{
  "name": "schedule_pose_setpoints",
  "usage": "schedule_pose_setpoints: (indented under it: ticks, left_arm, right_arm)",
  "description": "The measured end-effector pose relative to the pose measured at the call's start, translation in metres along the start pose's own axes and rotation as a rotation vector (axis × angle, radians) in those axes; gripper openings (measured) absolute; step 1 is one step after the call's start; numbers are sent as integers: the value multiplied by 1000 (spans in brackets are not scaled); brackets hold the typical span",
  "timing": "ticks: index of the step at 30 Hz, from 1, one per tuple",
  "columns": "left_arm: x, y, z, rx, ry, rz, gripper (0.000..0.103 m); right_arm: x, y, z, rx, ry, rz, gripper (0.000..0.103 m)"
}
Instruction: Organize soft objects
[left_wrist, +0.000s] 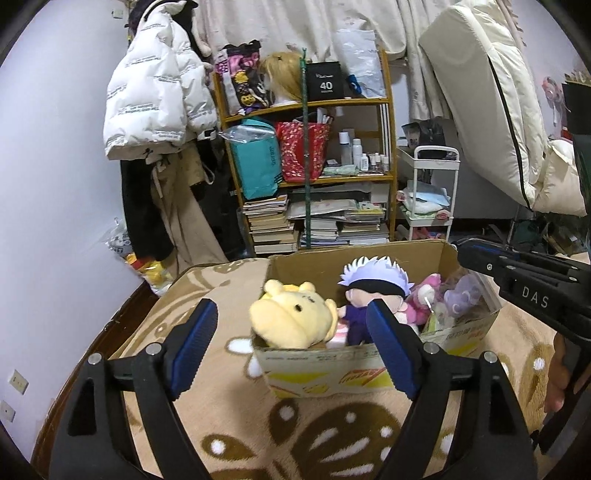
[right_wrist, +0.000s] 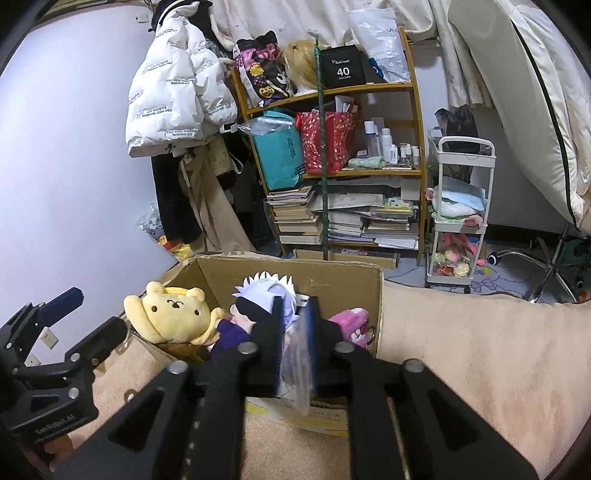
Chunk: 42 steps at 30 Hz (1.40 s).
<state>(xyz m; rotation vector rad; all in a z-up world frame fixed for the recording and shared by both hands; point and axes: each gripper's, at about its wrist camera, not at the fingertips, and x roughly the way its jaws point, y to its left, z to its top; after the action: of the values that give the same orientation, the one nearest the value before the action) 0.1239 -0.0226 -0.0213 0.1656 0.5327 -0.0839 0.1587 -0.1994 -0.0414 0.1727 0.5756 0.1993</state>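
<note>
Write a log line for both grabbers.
left gripper: open, empty | right gripper: clear bag between jaws, grip unclear | box: plush toys inside

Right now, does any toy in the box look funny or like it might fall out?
Yes. The yellow bear plush flops over the cardboard box at its near left corner, head hanging past the rim, instead of sitting inside like the white-haired doll and pink plush. It could tip out.
</note>
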Motion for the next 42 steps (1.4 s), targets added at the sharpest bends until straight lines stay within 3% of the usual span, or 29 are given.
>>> schedule_pose_setpoints:
  ticks: [3,17,21,24,28,32,42]
  left_arm:
    - [-7,6,-2,-5,0,11,83]
    - [-23,26,-5,-56,-7,47,87]
    - [-28,34,-5,-74,-14,62,87]
    - [-33,37,-5,-81,-17,68,87]
    - [-42,43,-7,-92,-18,71,87]
    - [-54,47,-10,-94,-27,84,97]
    - [-87,53,-18,-75,-55,114,100]
  right_arm:
    - [-5,2,-2,-11,-13,-4,34]
    - [-23,8,5,-26,-46,-10,68]
    - [-35,7,5,-20,-71,-41,93]
    - [-46,6,5,-6,-96,-60,102]
    - [-59,2,5,19,-117,-74,103]
    - [-72,1,5,27,-124,-87,103]
    - [-107,9,-2,-13,-127,-94,103]
